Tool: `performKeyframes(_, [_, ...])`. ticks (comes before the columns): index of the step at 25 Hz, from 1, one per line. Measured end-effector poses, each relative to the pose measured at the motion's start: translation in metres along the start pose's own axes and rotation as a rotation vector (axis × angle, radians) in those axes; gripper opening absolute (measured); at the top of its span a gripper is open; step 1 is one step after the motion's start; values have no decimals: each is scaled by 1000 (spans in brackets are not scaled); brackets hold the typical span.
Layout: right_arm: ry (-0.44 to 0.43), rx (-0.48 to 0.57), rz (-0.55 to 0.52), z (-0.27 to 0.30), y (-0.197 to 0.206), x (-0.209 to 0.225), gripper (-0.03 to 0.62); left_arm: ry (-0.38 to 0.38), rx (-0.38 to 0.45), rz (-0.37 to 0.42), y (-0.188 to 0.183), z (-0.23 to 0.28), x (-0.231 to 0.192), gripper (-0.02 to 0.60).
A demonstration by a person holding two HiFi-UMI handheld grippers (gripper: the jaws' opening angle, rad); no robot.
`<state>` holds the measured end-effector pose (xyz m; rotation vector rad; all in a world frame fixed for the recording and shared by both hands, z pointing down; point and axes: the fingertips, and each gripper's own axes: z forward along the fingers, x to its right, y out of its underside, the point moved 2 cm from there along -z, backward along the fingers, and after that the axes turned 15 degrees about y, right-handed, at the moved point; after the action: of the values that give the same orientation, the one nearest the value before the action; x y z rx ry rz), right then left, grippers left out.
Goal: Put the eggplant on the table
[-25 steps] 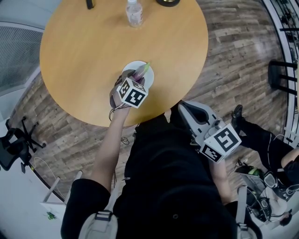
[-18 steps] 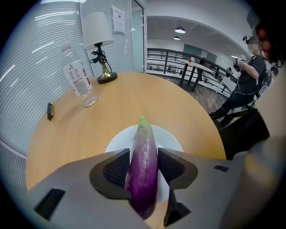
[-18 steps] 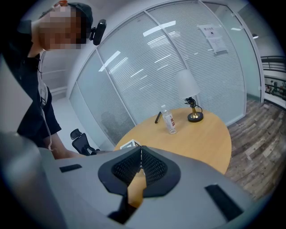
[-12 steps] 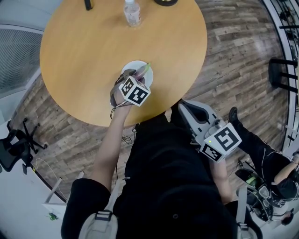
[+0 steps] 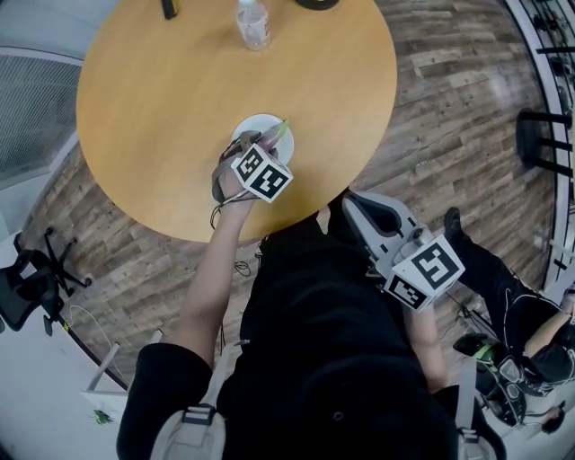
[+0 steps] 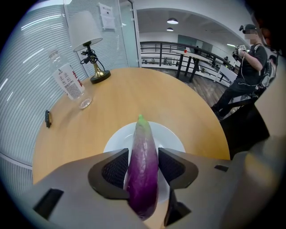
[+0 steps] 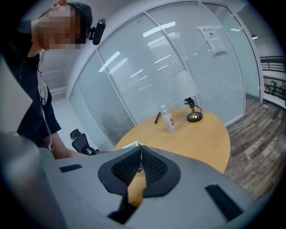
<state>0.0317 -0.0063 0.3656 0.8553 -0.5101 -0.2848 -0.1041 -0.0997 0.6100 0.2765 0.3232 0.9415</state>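
A purple eggplant [image 6: 143, 167] with a green tip lies lengthwise between the pads of my left gripper [image 6: 143, 166], which touch it on both sides. Beneath it sits a white plate [image 6: 167, 136] on the round wooden table [image 6: 111, 103]. In the head view the left gripper [image 5: 255, 146] points steeply down over the plate [image 5: 254, 125] near the table's front edge, and the eggplant's tip [image 5: 281, 131] shows past it. My right gripper [image 5: 352, 205] hangs off the table by the person's body. In its own view the right gripper [image 7: 140, 166] is shut with nothing between its pads.
A water bottle [image 5: 254, 20] and a small black object [image 5: 169, 7] stand at the table's far side, with a desk lamp [image 6: 91, 53] beyond. An office chair [image 5: 27, 278] is at the left on the wood floor. Another person [image 6: 248, 58] stands to the right.
The left gripper has rolled slightly over the plate, its marker cube turning a little. The eggplant stays between its pads. The right gripper has not moved.
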Motion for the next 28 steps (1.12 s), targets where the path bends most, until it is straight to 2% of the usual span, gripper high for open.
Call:
performKeyframes(5, [-1, -3, -4, -1, 1, -1, 17, -10, -13, 25, -2, 0, -1, 238])
performKeyframes(24, [-10, 24, 2, -20, 9, 0, 17, -47, -52, 73, 5, -13, 13, 239])
performKeyframes(28, [-17, 27, 3, -22, 12, 2, 17, -63, -50, 63, 5, -17, 14, 239])
